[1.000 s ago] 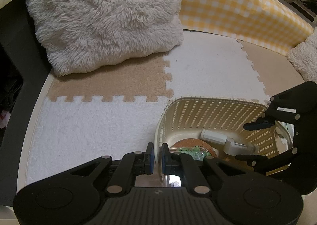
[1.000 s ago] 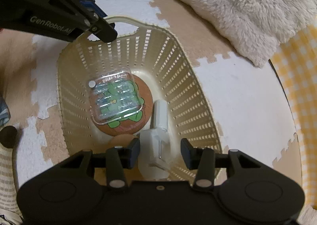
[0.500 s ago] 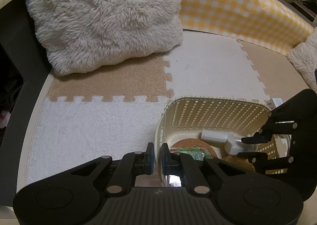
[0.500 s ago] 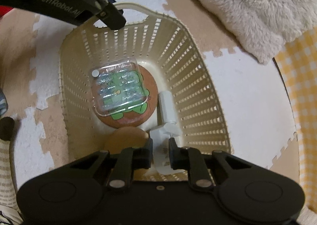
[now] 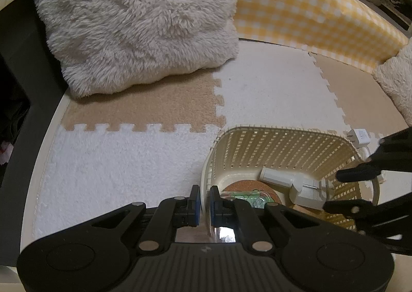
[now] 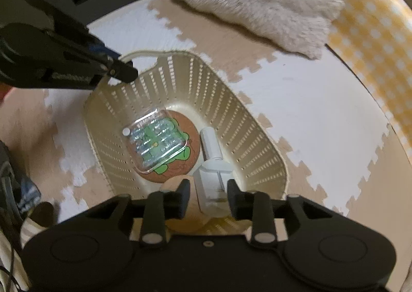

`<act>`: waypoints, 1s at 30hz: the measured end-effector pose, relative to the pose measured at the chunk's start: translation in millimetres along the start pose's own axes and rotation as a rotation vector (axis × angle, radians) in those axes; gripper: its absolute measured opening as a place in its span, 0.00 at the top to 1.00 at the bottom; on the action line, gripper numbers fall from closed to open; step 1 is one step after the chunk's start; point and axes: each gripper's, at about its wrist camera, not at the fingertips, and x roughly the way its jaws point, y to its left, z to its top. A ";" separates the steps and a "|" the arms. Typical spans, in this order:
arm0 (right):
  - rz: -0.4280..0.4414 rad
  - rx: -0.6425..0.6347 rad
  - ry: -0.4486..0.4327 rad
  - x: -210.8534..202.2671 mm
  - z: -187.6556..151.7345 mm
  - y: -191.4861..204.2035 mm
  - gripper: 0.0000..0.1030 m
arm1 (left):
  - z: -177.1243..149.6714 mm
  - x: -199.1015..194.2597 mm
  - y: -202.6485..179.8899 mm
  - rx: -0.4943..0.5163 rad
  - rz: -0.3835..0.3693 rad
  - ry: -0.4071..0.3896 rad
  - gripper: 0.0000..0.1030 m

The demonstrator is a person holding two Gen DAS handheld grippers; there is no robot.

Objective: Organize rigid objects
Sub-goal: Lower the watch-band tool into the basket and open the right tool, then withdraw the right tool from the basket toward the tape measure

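While over basket [image 6: 260, 137], right gripper [image 6: 208, 186] downward

Looks like a home play corner: plush interlocking floor mats [image 5: 270, 91] beyond the fingers, a shaggy cushion [image 5: 139, 21] farther off, yellow checked padding [image 5: 309, 11] along the edge.

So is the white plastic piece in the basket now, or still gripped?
In the basket and released: the white piece lies on its floor beside the cork coaster, and the right tongs have just opened, fingers clear of it.
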 end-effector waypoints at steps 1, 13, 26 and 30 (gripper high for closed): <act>-0.004 0.015 -0.023 -5.8 -2.7 -1.3 0.64 | -0.1 -0.1 -0.2 0.000 0.000 0.000 0.93; -0.023 0.202 -0.292 -71.4 -34.6 -15.0 0.48 | -0.3 -0.1 -0.2 -0.001 0.001 0.000 0.93; -0.219 0.422 -0.529 -132.1 -87.8 -49.7 0.10 | -0.4 0.1 -0.2 0.002 0.005 0.000 0.93; -0.288 0.506 -0.555 -129.8 -108.6 -64.9 0.00 | -0.4 0.2 -0.6 0.003 0.007 0.001 0.93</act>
